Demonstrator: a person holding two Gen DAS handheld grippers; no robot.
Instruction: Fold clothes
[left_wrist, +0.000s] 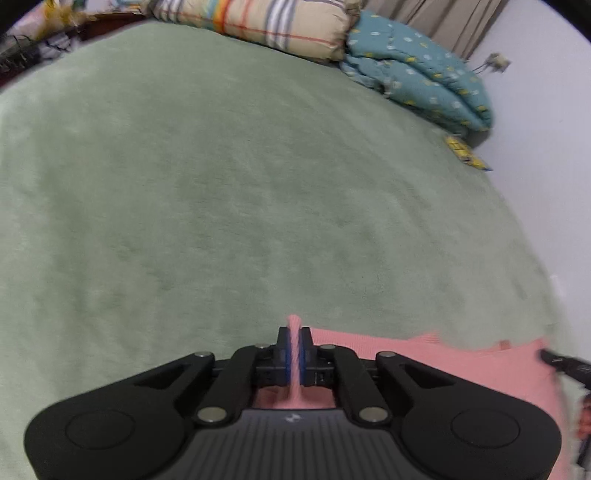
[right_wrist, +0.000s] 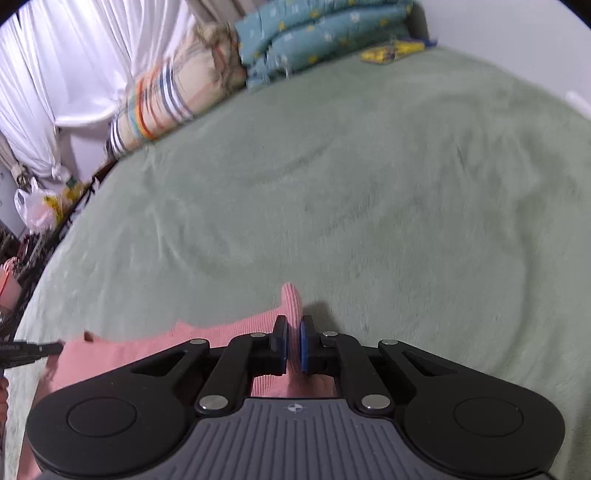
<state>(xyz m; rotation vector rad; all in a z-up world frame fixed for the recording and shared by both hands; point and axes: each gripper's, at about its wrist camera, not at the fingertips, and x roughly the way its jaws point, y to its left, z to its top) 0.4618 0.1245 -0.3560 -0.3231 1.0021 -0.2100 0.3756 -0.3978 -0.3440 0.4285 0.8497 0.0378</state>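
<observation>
A pink ribbed garment (left_wrist: 461, 365) lies on the green bed cover (left_wrist: 221, 184) at the near edge. My left gripper (left_wrist: 294, 347) is shut on a pinched fold of its left end, and the cloth sticks up between the blue pads. In the right wrist view the same pink garment (right_wrist: 147, 350) stretches off to the left. My right gripper (right_wrist: 294, 341) is shut on its right end, with a ribbed tip poking up past the pads. Each gripper's dark tip shows at the edge of the other view: the right gripper (left_wrist: 565, 363) and the left gripper (right_wrist: 29, 350).
A striped pillow (left_wrist: 266, 26) and a folded teal quilt (left_wrist: 417, 81) lie at the head of the bed, with a yellow packet (left_wrist: 465, 153) beside the quilt. A grey wall (left_wrist: 546, 129) runs along the bed's right side. White curtains (right_wrist: 74, 74) and bags (right_wrist: 33, 206) stand off the left side.
</observation>
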